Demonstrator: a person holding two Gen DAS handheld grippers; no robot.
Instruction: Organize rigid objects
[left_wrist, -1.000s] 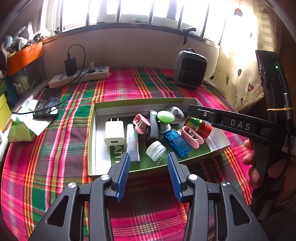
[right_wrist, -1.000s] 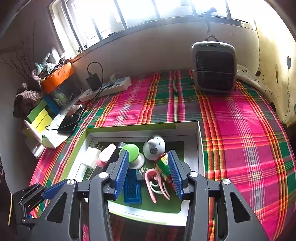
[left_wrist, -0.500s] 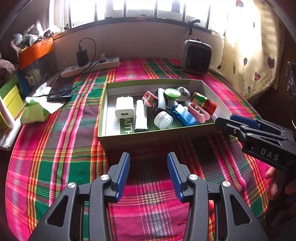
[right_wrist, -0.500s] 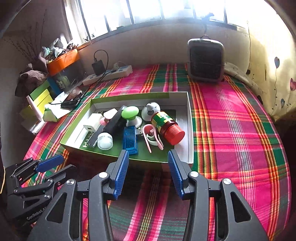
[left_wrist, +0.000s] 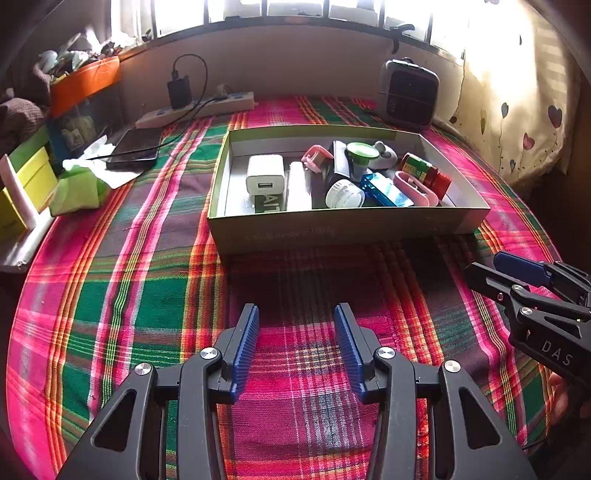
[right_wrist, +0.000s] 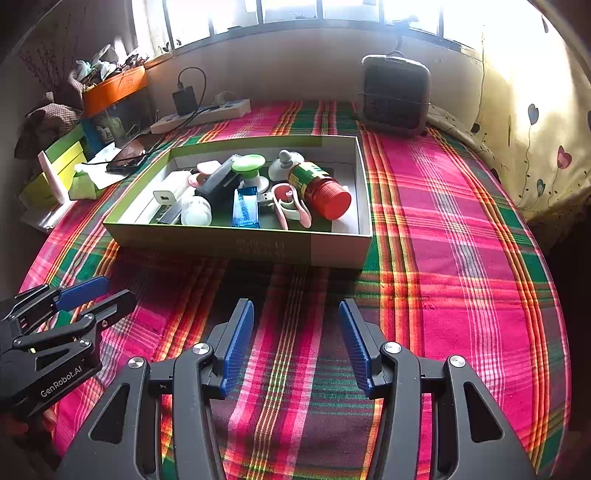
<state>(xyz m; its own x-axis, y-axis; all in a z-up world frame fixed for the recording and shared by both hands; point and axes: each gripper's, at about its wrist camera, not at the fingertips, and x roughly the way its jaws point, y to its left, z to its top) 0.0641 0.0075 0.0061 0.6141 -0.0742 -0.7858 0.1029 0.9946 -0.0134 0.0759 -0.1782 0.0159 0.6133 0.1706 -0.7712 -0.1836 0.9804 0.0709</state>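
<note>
A green cardboard box stands on the plaid cloth and holds several small items: a white charger, a white jar, a blue case, a pink clip, a red-capped bottle and a green-topped piece. My left gripper is open and empty over the cloth, in front of the box. My right gripper is open and empty, also in front of the box. Each gripper shows at the edge of the other's view.
A small grey heater stands at the back right. A power strip with a plugged charger, a phone, green tissue packs and coloured boxes line the left. A curtain hangs at right.
Both grippers have pulled back from over the box toward the near edge of the cloth. The red-capped bottle now lies in the box, free of the right gripper's open fingers.
</note>
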